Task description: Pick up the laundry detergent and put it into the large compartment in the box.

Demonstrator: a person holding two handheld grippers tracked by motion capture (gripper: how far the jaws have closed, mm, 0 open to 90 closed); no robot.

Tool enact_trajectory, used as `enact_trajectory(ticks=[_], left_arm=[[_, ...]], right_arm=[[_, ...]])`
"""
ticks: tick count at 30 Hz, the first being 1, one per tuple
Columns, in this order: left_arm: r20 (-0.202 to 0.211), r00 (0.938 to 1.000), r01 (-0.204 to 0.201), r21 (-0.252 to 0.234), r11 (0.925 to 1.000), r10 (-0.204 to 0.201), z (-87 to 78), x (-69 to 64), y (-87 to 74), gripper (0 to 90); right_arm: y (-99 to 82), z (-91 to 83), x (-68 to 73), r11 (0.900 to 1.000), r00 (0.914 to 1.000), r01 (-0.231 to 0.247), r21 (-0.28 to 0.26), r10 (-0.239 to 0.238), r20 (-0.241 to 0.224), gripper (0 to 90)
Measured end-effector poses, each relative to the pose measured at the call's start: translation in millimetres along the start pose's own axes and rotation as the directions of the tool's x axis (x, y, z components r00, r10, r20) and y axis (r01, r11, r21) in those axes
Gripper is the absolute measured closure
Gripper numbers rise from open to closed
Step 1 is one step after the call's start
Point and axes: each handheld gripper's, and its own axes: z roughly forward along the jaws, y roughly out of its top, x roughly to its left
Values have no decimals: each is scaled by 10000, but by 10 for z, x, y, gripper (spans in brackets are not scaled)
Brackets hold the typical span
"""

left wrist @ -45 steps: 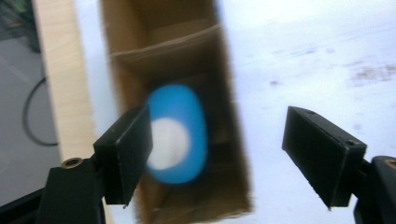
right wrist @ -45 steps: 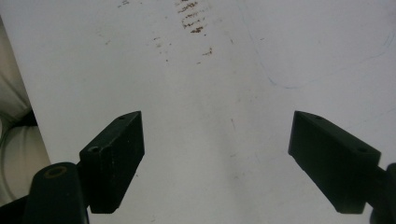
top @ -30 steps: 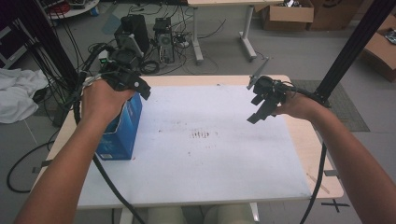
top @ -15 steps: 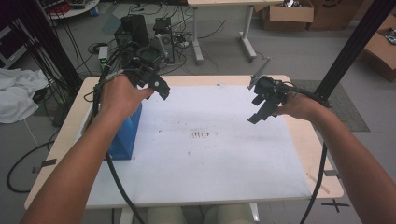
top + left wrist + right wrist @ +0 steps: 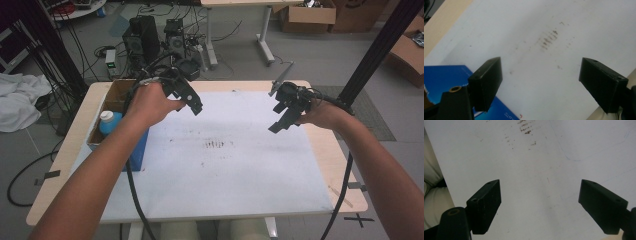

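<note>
Nearest the person, both forearms reach in over the desk (image 5: 320,165), a pale wooden top covered by a smooth white sheet (image 5: 225,170) that carries a small patch of brown smudges at its middle and faint blue pen lines. The left gripper (image 5: 192,102) has lifted off the blue box (image 5: 137,150), where it sat a second ago, and now hangs over the sheet just right of the box with its jaws spread wide and holding nothing; in its own view the left gripper (image 5: 540,83) looks down past a glossy blue printed corner of the box (image 5: 441,75). I judge this a pull-back after opening or checking the box, so the next reach would be into it. The right gripper (image 5: 282,120) has barely moved, hovering over the sheet's right side, its matte black wedge-shaped jaws likewise apart and empty, as the right gripper view (image 5: 540,205) confirms. Farther back, the box stands open at the desk's left edge, brown cardboard inside, with a blue bottle (image 5: 109,121) with a white round cap upright in it.
</note>
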Motion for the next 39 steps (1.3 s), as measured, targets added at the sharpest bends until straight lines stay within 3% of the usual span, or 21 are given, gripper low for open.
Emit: enact_trajectory(ticks=[3,15,24,28,39], left_arm=[[126,9987,-499,212,9985,497,83,-39,62,193],[390,9872,-1571,671,9853,1547,330,-90,210,196],[375,9833,-1805,762,9806,1781,383,-122,244,196],[551,9822,-1839,791,9798,1799,389,-126,249,201],[471,9832,-1798,759,9808,1766,391,-127,252,200]], right_arm=[[-16,6,0,10000,10000,-33,42,33,-22,184],[18,15,-57,9999,10000,-36,115,36,-66,185],[20,19,-64,9999,9999,-94,139,95,-56,185],[21,16,-57,9998,9999,-85,151,86,-61,185],[22,16,-52,9999,10000,-66,155,67,-51,184]])
